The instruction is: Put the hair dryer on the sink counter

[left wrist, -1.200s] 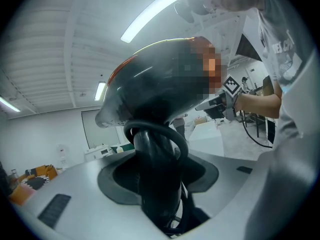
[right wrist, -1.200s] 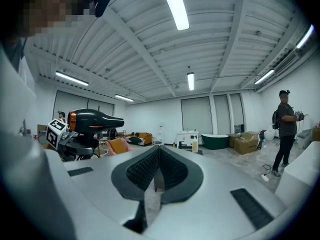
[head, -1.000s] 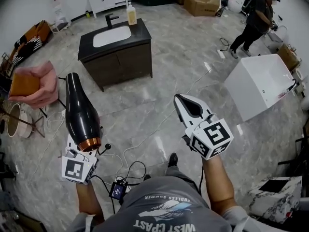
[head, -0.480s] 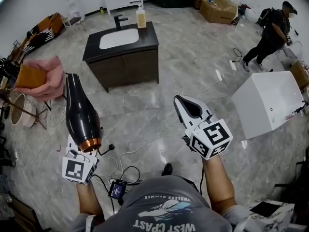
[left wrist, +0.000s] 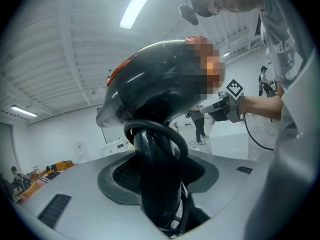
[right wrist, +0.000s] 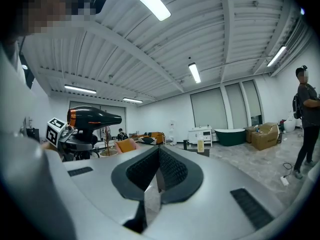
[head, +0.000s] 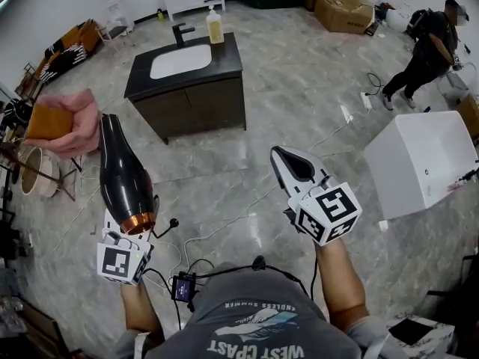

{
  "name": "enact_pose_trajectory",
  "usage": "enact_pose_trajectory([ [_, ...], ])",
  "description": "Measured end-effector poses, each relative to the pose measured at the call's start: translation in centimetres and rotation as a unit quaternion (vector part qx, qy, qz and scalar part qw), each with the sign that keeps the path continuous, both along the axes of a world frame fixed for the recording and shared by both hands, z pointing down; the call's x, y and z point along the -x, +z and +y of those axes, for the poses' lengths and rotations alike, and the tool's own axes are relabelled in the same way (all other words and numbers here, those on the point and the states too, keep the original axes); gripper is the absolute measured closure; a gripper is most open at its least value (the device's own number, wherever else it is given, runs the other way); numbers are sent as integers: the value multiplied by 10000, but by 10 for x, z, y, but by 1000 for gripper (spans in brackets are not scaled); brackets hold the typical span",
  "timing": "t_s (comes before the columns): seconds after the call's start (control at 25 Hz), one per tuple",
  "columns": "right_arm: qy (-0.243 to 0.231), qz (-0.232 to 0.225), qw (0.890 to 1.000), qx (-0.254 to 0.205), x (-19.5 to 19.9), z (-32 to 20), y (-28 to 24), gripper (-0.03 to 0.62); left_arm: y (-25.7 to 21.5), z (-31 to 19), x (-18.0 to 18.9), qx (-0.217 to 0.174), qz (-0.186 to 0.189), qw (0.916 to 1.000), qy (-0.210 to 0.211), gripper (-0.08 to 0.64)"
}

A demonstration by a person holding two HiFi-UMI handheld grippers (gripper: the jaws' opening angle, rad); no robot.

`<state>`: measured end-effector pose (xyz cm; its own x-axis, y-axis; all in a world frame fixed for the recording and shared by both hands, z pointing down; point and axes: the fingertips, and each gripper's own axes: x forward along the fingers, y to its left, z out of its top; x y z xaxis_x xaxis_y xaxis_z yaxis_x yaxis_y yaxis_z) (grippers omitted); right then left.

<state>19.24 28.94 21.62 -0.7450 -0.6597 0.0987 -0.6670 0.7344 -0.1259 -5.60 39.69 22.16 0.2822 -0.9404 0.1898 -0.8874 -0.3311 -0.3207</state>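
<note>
Currently, the task stood at the carrying stage: pickup was done, placement was not. The left gripper (head: 126, 230) had its jaws closed on the handle of the glossy black hair dryer with a copper ring (head: 123, 174). The left gripper view showed that handle (left wrist: 155, 184) clamped between the pads, with a loop of black cord around it. The dryer body stood nearly upright above the jaws, nozzle toward 12 o'clock in the head view, carried in the air at about 10 o'clock from the wearer.

The right gripper (head: 288, 163) was held at about 1 o'clock with its jaws brought together on nothing; its own view confirmed the pads (right wrist: 170, 169) meeting with no object between them.

The dark sink counter with a white oval basin (head: 228, 54) lay at about 11 o'clock, well apart from both grippers across open tiled floor. A yellowish soap bottle (head: 215, 27) and a black faucet (head: 179, 32) stood along its far edge.

Judged outstanding: close the gap to the counter, lower the dryer onto bare counter beside the basin, open the left jaws.
</note>
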Motion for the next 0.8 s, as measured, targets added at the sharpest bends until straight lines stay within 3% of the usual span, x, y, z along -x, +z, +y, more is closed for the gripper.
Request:
enact_pose_trajectory([
  [0.16,25,-37,9999,95,-21,-21,4,565,-4,-24,-23,72,-40,10000,5,342],
  [0.4,175,39,9997,145,-24,-38,7,565,-2,-51,-20,70,-36,9998,175,342],
  [0.8,631,156,9977,193,3,-104,9,565,2,-142,15,117,265,9982,516,342],
])
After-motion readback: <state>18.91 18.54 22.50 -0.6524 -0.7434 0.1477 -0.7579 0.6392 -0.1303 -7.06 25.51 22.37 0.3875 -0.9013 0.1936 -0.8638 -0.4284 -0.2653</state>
